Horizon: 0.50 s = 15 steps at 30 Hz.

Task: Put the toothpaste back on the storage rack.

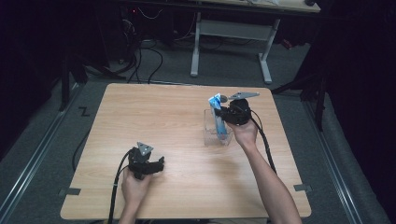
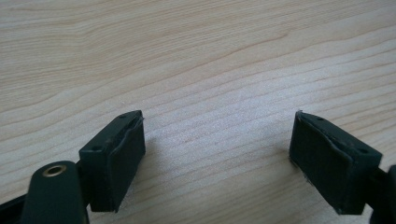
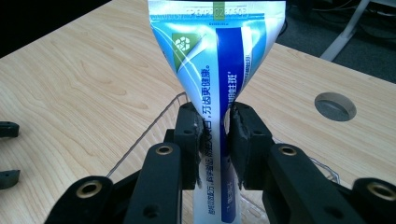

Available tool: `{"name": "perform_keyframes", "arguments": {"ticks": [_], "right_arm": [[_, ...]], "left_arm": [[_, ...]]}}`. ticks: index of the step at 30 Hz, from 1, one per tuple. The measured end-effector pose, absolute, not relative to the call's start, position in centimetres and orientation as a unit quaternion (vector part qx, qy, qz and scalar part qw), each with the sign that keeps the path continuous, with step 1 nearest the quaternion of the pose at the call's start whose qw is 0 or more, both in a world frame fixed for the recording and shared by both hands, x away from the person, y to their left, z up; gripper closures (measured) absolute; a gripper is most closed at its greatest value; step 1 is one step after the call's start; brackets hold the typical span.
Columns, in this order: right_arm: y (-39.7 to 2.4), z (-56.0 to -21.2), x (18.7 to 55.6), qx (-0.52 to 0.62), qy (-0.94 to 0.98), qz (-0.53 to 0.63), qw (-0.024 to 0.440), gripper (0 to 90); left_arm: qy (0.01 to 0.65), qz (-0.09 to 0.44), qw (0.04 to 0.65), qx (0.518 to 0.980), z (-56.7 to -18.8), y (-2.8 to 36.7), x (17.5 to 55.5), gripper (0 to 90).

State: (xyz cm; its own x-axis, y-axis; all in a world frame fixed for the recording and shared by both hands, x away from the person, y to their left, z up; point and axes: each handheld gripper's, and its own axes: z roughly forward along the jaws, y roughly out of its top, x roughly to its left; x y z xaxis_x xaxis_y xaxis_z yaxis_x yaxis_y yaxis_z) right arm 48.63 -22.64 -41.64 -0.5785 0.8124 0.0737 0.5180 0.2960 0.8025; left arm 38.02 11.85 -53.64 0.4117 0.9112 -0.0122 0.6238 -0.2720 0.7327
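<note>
A blue and white toothpaste tube (image 1: pixel 217 115) stands upright in a clear plastic box (image 1: pixel 211 138) right of the table's middle. My right gripper (image 1: pixel 227 113) is shut on the tube (image 3: pixel 215 74), its pads squeezing the tube's middle above the clear box (image 3: pixel 154 123), with the crimped flat end pointing up. My left gripper (image 1: pixel 156 164) rests low on the table near the front left, held by a hand. Its jaws stand wide apart over bare wood, and its fingers (image 2: pixel 116 158) hold nothing.
The wooden table (image 1: pixel 140 112) has a round cable hole (image 3: pixel 335 105) near its far right edge. A white-legged desk (image 1: pixel 233 32) and cables lie on the floor beyond. Dark gaps surround the table's sides.
</note>
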Motion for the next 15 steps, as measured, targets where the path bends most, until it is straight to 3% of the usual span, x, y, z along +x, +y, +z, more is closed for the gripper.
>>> {"name": "perform_keyframes", "arguments": {"ticks": [15], "right_arm": [[-21.5,-42.0,48.6,0.414,0.794,0.413,0.164,71.4]], "left_arm": [[0.499,0.212,0.339,0.769,-53.6,11.9,38.0,18.6]]}}
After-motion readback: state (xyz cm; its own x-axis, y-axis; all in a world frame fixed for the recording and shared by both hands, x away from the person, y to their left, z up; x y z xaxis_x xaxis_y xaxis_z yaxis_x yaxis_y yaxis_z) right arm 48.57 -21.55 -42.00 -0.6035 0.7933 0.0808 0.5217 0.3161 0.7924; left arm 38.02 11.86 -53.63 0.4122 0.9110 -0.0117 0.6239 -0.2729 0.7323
